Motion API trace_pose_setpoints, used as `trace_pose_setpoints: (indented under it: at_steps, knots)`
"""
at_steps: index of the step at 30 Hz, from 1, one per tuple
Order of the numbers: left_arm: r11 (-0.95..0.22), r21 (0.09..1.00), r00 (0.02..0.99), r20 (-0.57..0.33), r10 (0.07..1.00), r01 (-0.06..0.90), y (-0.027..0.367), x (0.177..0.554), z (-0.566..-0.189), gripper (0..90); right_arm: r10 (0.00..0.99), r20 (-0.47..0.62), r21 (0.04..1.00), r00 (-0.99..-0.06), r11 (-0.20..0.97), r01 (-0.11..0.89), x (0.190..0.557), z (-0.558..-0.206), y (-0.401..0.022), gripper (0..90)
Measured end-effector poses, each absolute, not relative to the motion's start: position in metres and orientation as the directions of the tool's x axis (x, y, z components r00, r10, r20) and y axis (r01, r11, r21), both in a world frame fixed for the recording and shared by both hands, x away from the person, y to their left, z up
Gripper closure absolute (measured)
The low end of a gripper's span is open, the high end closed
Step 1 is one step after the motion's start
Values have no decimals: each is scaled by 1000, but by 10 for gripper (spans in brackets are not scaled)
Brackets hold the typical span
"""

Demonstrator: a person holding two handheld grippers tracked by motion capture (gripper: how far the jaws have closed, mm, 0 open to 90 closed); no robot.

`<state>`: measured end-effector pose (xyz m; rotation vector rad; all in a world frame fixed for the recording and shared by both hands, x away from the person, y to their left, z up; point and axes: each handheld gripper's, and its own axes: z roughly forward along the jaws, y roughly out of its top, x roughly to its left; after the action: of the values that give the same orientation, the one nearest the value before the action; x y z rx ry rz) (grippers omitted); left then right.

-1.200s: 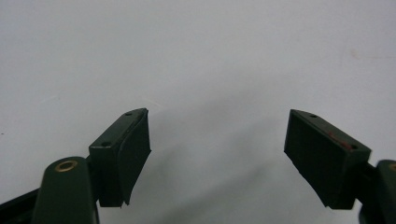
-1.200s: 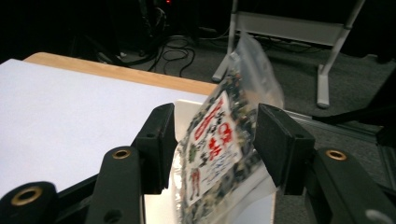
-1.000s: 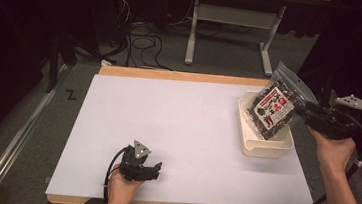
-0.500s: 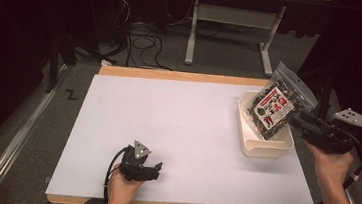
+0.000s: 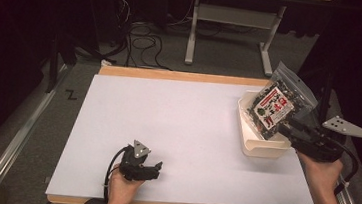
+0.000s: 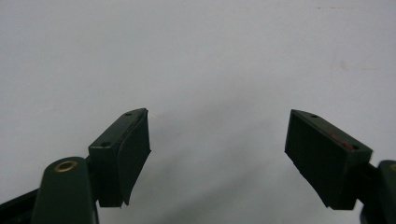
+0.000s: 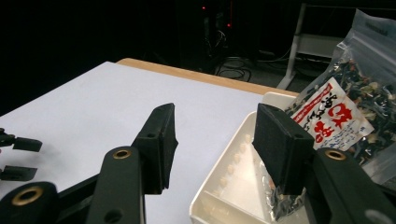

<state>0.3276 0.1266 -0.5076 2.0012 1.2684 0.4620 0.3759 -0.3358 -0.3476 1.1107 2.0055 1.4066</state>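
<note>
Crinkly clear plastic bag [image 5: 278,104] of dark bits: leans in smooth white plastic tray [image 5: 260,145], 3 o'clock on table | right gripper [image 7: 212,140]: jaws spread, empty | left gripper [image 6: 217,149]: jaws spread, empty, 6 o'clock

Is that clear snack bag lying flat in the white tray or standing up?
Standing up, tilted. The bag has its bottom end in the white tray while its top sticks out above the tray's rim, leaning toward the far right.

Bag [image 7: 355,112] cut off at right edge
</note>
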Motion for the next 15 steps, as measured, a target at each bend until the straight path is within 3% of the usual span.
trace_pose_setpoints:
  at_steps: [15]
  knots:
    - [-265,727,453,-70,889,633,127,327,-507,228,784,112,917,-610,154,367,364,-370,-316,470]
